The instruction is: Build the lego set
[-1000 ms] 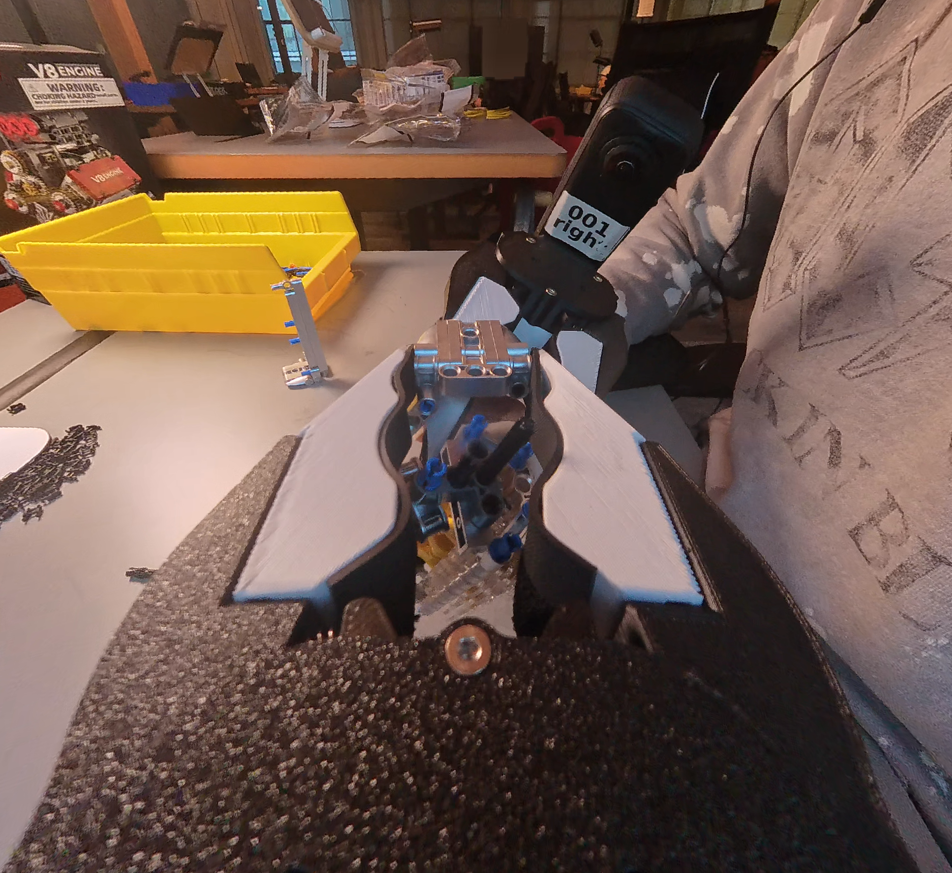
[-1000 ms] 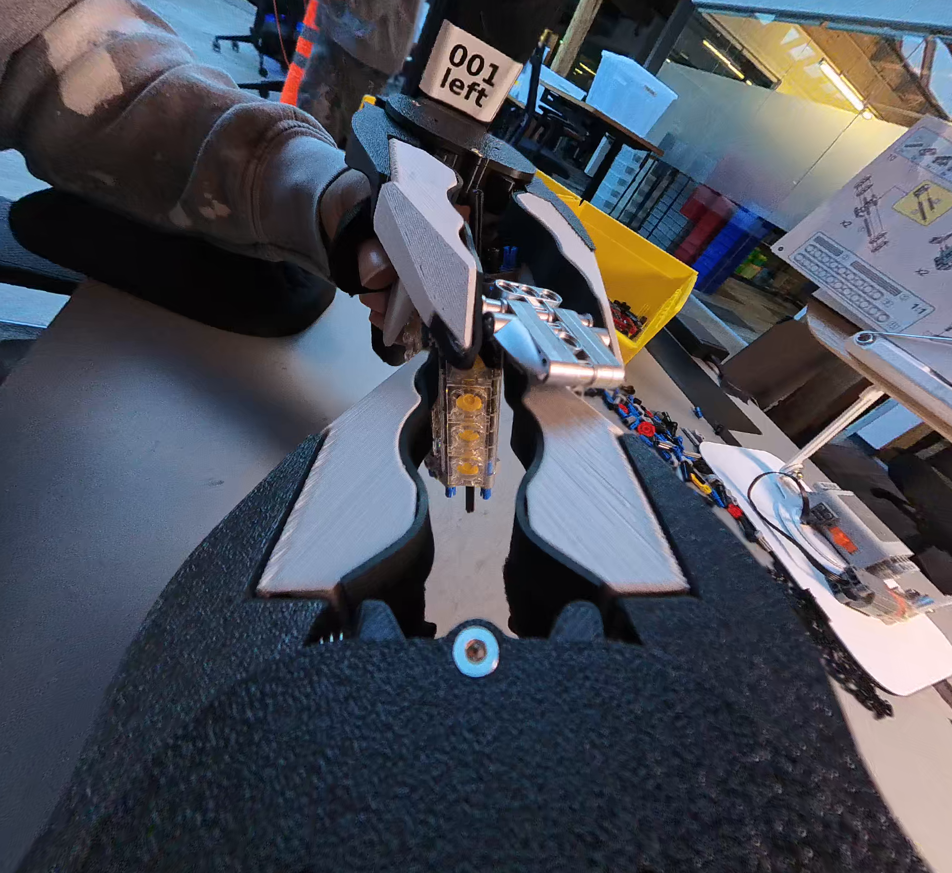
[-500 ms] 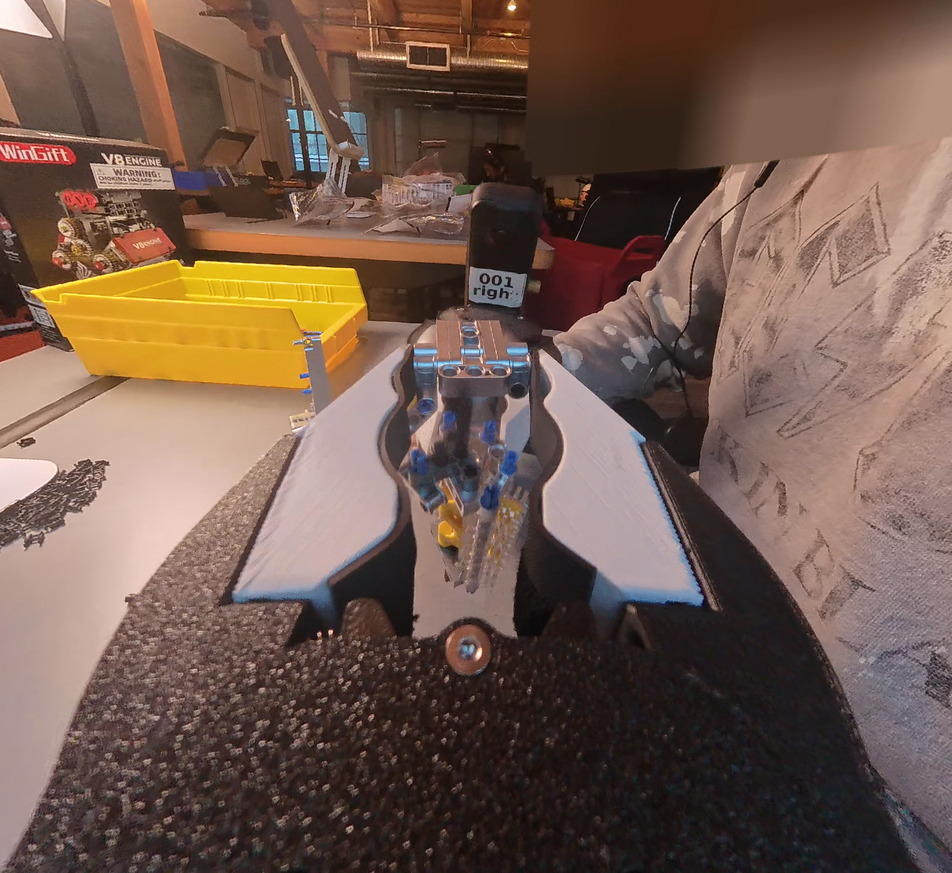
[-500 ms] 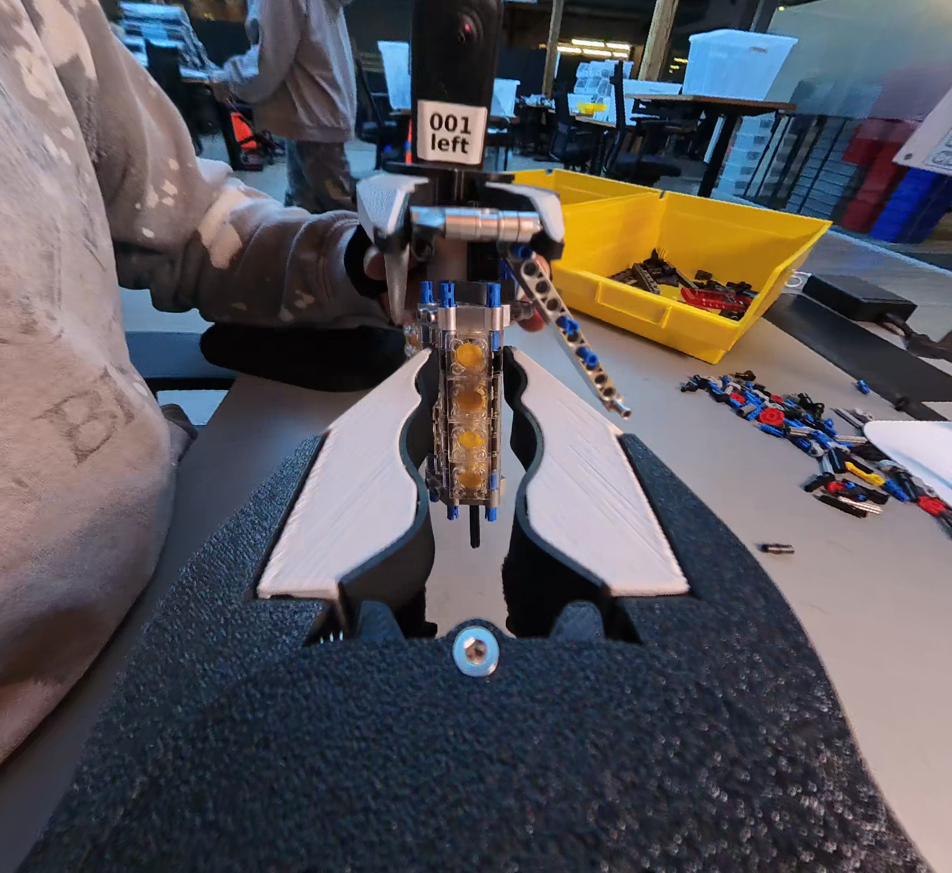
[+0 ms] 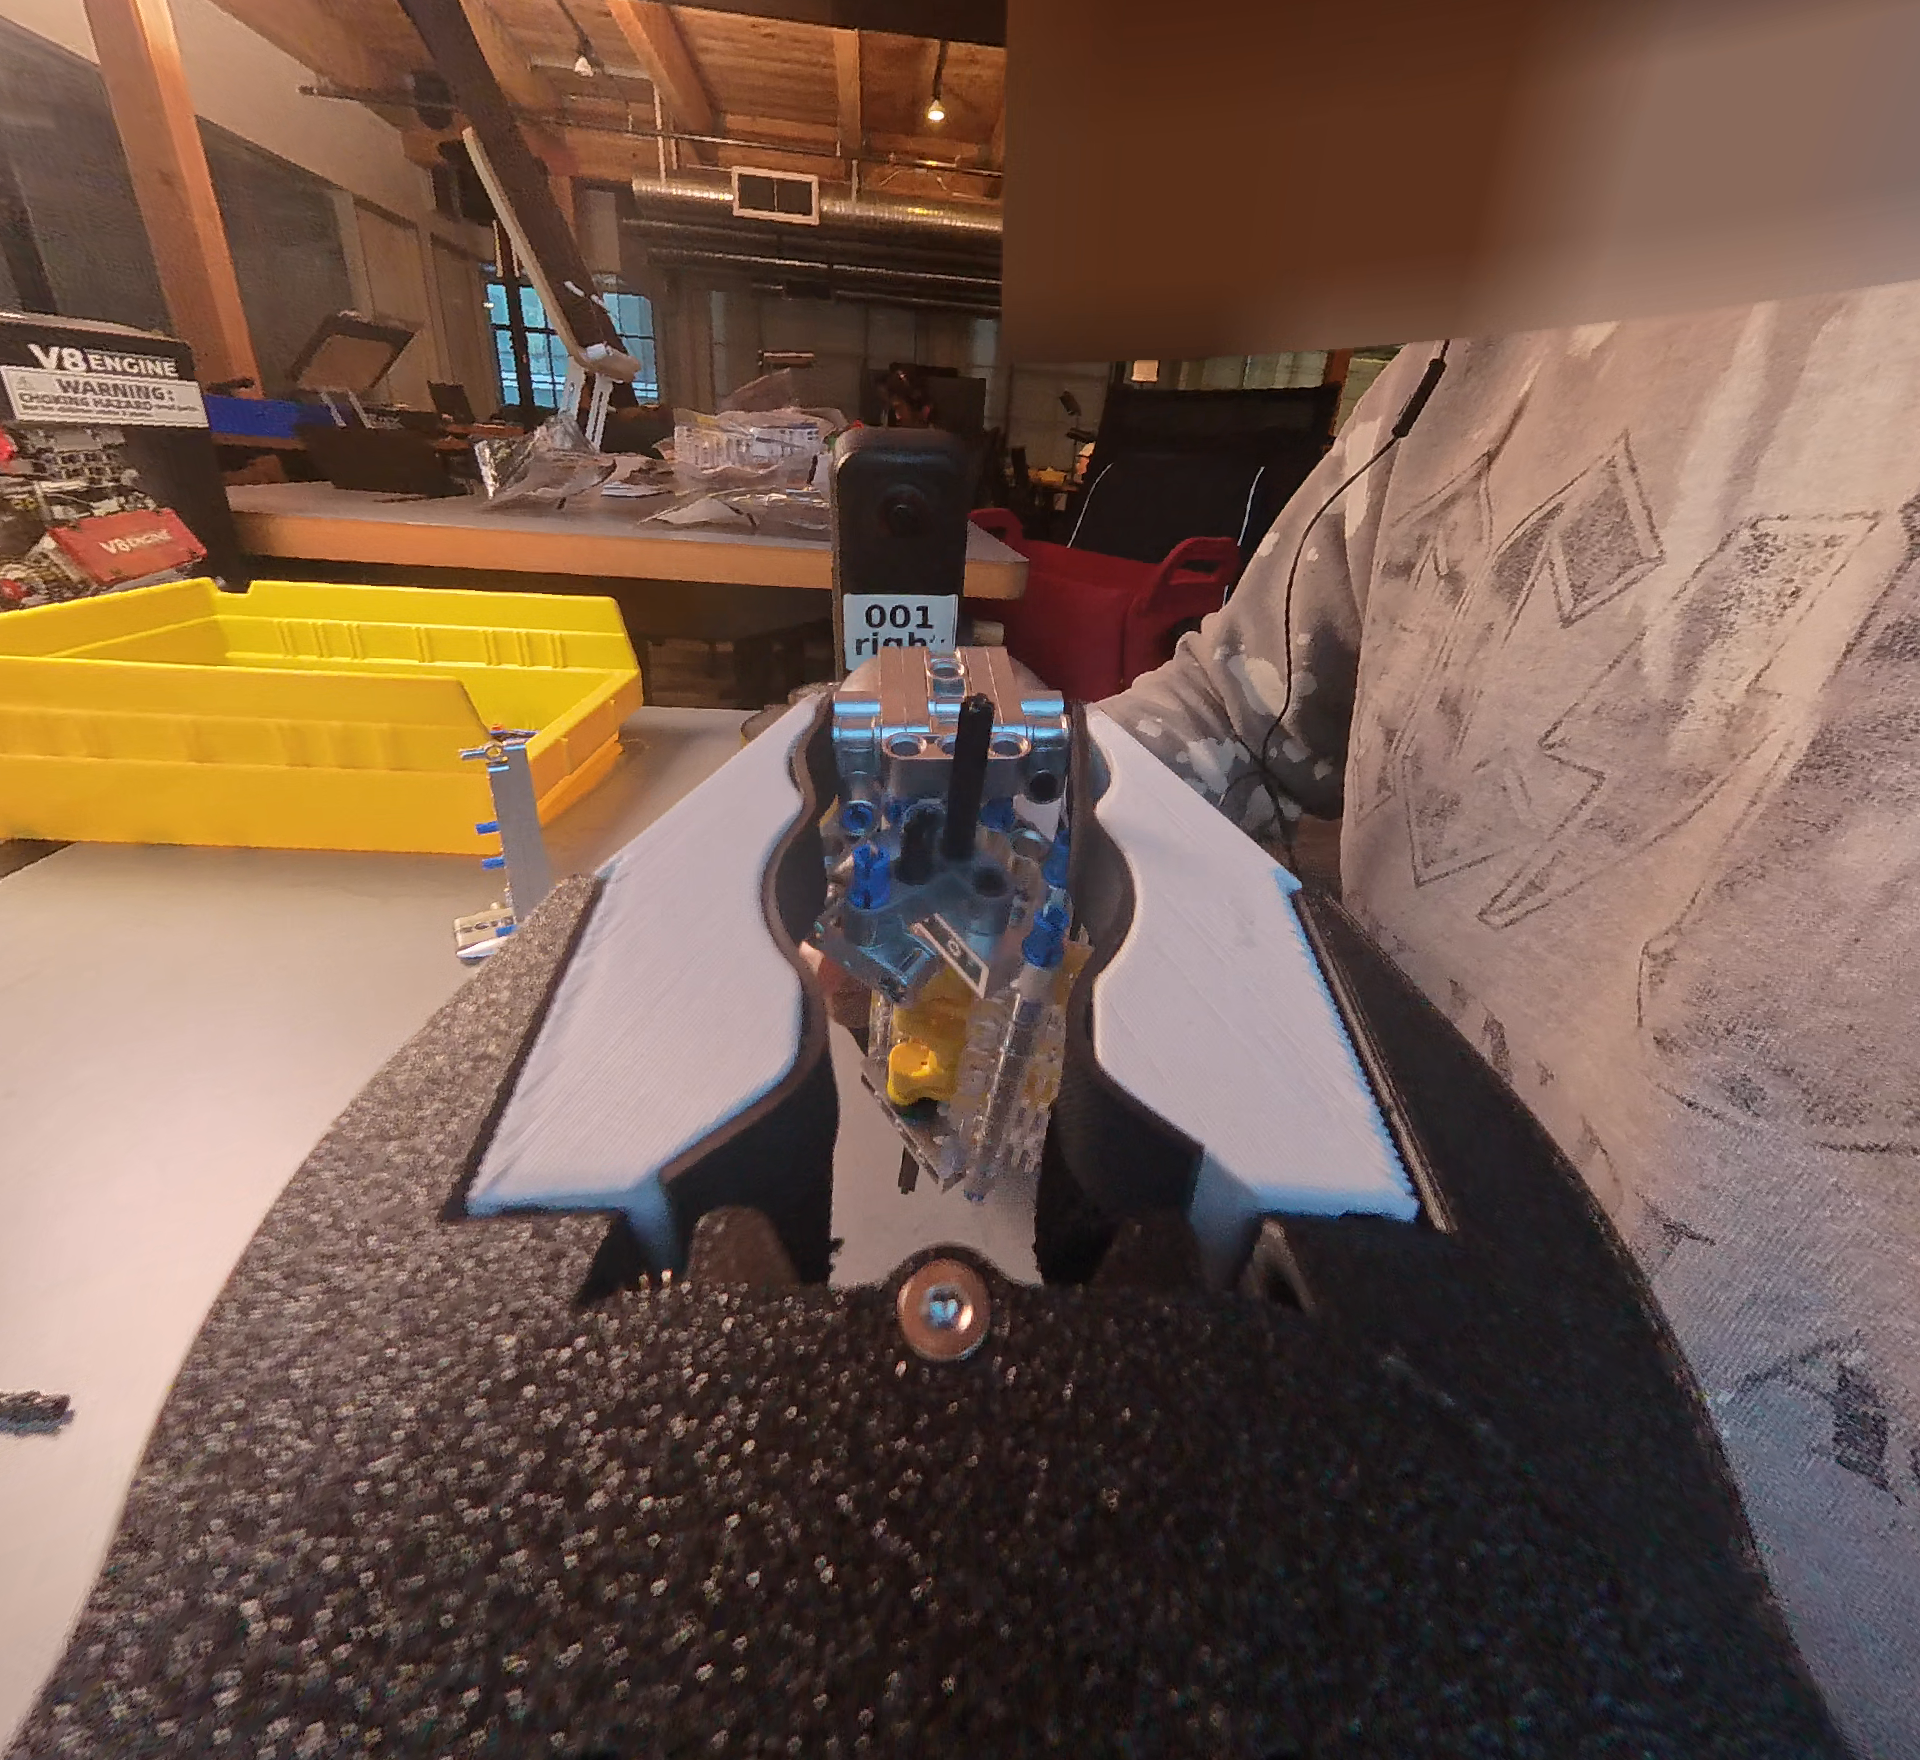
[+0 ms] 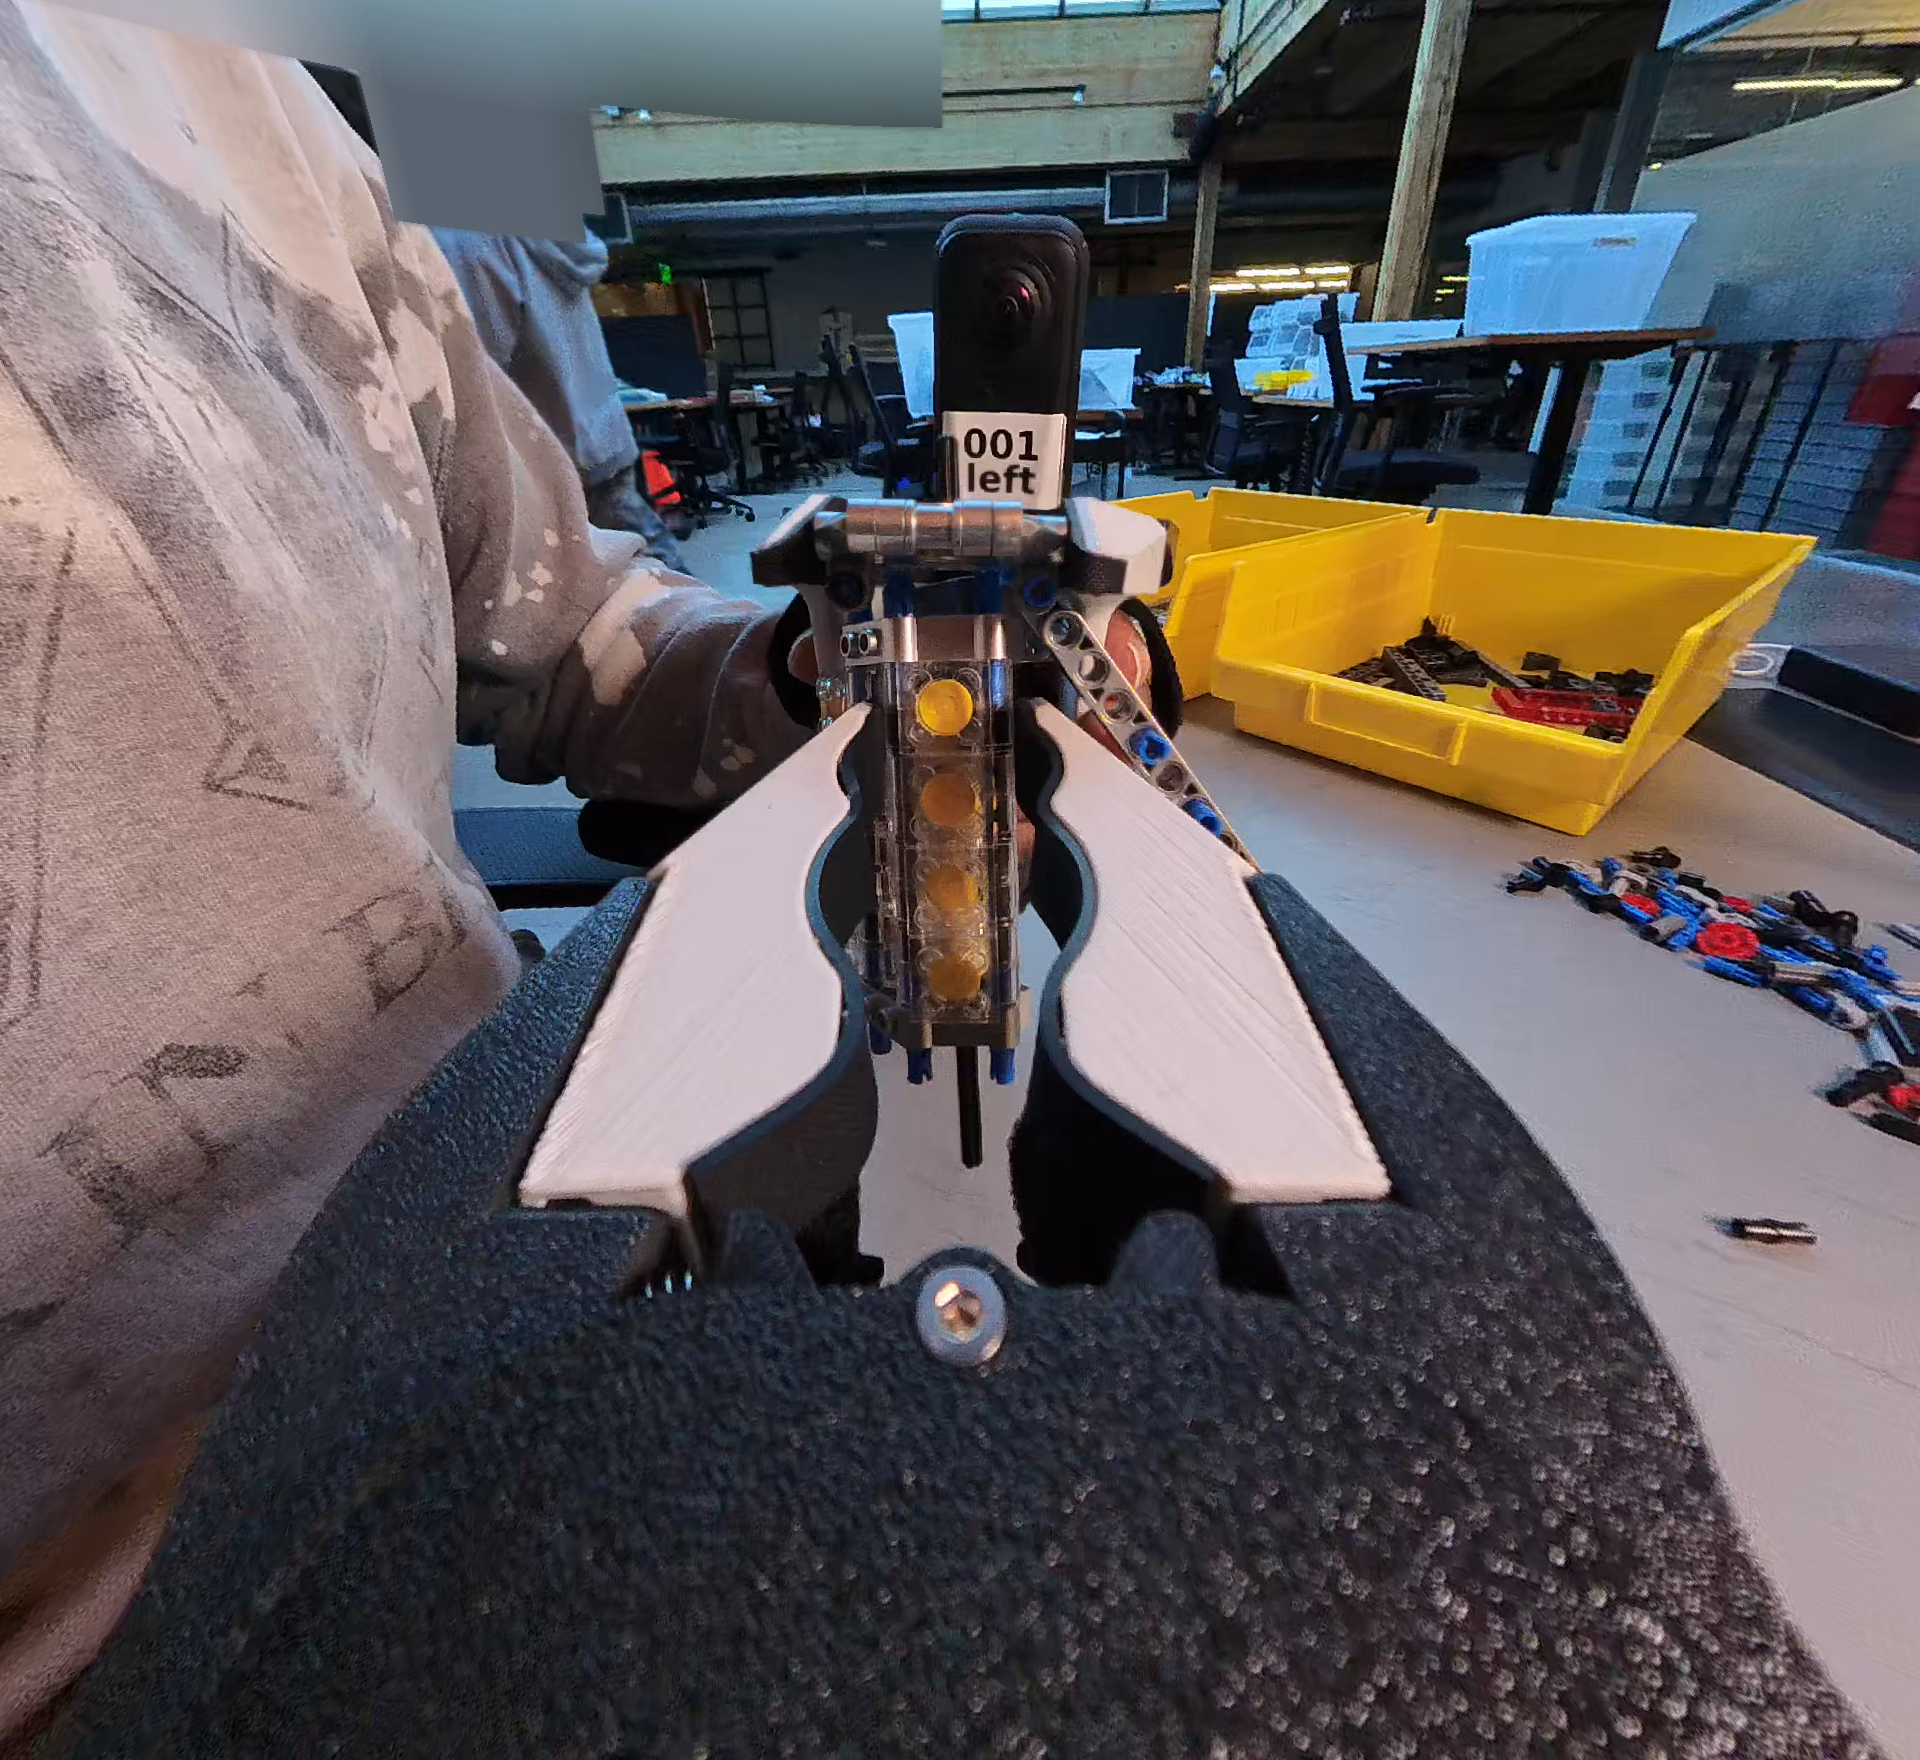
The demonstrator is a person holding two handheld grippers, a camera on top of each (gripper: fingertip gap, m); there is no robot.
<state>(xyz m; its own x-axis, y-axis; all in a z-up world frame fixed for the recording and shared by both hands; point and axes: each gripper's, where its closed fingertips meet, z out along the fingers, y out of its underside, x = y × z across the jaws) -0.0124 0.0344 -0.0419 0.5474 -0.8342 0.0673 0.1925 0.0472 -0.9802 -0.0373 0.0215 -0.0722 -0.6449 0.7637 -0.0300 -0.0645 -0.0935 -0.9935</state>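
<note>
A small brick-built engine model is held between both grippers above the grey table (image 6: 1558,1139). My left gripper (image 5: 951,744) is shut on the model's grey beam block (image 5: 948,723); blue pins and a black axle (image 5: 966,775) show below it. My right gripper (image 6: 948,734) is shut on the model's clear block with yellow pistons (image 6: 945,837), facing the left gripper (image 6: 940,531) head-on. A grey beam with blue pins (image 6: 1132,734) hangs slanted from the model's right side. In the left wrist view only the right gripper's black camera body (image 5: 902,515) shows behind the model.
A yellow bin (image 5: 312,734) stands left on the table; another (image 6: 1455,744) holds dark and red pieces. A pile of loose blue, black and red pieces (image 6: 1714,931) and a lone black pin (image 6: 1766,1229) lie at right. A small grey upright assembly (image 5: 516,827) stands near the bin. The person's torso is close by. The tips of both grippers are at nearly the same place. Both grippers' tips are roughly 25 cm from the small grey upright assembly (image 5: 516,827).
Both grippers rose and levelled out with the model still held. They now face each other squarely, and the model has turned from tilted to straight along the right gripper's fingers.
</note>
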